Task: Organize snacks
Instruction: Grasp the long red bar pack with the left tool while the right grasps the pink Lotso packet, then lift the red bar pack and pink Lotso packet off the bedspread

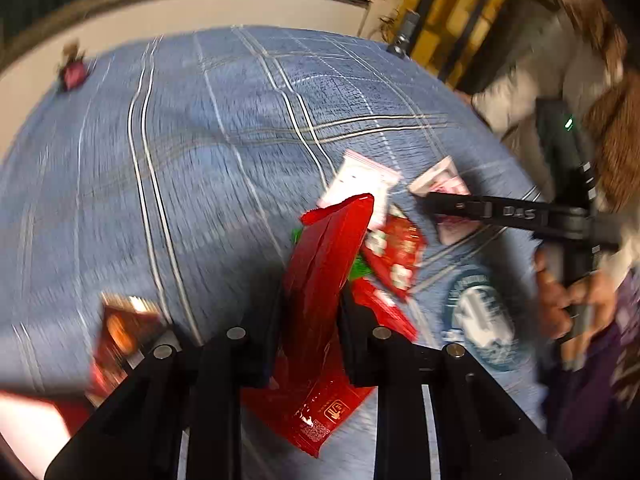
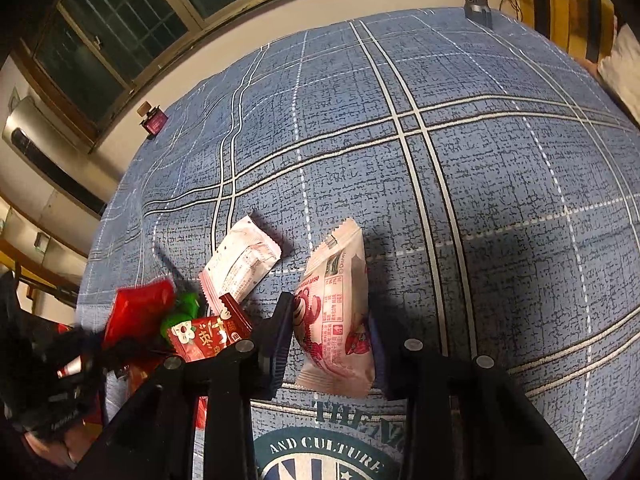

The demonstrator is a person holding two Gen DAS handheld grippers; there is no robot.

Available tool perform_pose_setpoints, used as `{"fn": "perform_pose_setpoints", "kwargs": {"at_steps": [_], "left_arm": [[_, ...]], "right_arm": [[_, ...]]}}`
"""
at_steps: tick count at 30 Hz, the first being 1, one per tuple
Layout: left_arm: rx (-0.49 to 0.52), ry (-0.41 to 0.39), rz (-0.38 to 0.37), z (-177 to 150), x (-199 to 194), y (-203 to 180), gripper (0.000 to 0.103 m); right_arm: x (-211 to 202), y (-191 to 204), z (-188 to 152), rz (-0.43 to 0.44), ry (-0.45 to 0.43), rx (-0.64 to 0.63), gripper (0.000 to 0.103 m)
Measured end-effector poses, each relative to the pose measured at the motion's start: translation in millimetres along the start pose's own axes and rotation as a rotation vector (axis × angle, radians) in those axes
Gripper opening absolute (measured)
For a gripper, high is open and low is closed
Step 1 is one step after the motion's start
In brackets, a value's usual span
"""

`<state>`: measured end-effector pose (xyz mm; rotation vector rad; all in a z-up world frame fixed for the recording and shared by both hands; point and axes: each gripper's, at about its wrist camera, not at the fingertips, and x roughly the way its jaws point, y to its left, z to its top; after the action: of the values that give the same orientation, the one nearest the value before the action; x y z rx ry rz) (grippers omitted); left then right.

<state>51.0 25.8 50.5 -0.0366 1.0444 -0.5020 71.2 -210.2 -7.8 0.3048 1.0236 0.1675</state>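
Observation:
My left gripper (image 1: 310, 308) is shut on a long red snack packet (image 1: 324, 280) and holds it above the blue checked cloth (image 1: 180, 152). My right gripper (image 2: 330, 328) is shut on a pink strawberry-bear snack packet (image 2: 336, 312), which stands on edge between its jaws. A pile of red and green packets (image 2: 200, 328) and a white-pink packet (image 2: 240, 264) lie just left of the right gripper. In the left wrist view the right gripper (image 1: 432, 200) reaches in from the right, by the white-pink packets (image 1: 360, 180).
A small pink box (image 2: 153, 122) sits at the cloth's far left edge. An orange-red packet (image 1: 120, 328) lies near the left gripper's left side. A round printed emblem (image 2: 320, 456) marks the cloth's near edge. A wall and window lie beyond.

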Motion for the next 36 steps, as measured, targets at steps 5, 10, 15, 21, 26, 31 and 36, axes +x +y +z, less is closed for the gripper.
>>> {"fn": "perform_pose_setpoints", "kwargs": {"at_steps": [5, 10, 15, 21, 26, 31, 36], "left_arm": [[-0.088, 0.013, -0.001, -21.2, -3.4, -7.7, 0.023], [-0.046, 0.046, 0.138, -19.1, 11.8, -12.7, 0.022], [-0.030, 0.045, 0.193, -21.7, 18.7, -7.7, 0.020], [0.020, 0.018, 0.240, -24.4, 16.3, -15.8, 0.012], [0.007, -0.038, 0.240, -26.6, 5.3, -21.1, 0.012], [-0.018, -0.122, 0.243, -29.5, -17.9, -27.3, 0.012], [-0.014, -0.219, 0.282, -45.0, -48.9, -38.5, 0.012]], "right_arm": [[-4.1, -6.4, -2.0, 0.018, 0.002, 0.016, 0.035], [-2.4, -3.9, -3.5, 0.018, 0.009, 0.013, 0.035], [-1.4, -1.1, -3.1, 0.006, 0.012, -0.001, 0.035], [1.6, 8.7, -3.4, -0.022, 0.021, -0.041, 0.037], [3.2, 11.1, -2.6, -0.007, 0.021, -0.042, 0.034], [-3.1, -4.3, 2.2, 0.119, 0.017, 0.045, 0.031], [-18.8, -12.9, 6.6, 0.287, -0.040, 0.103, 0.031]]}}
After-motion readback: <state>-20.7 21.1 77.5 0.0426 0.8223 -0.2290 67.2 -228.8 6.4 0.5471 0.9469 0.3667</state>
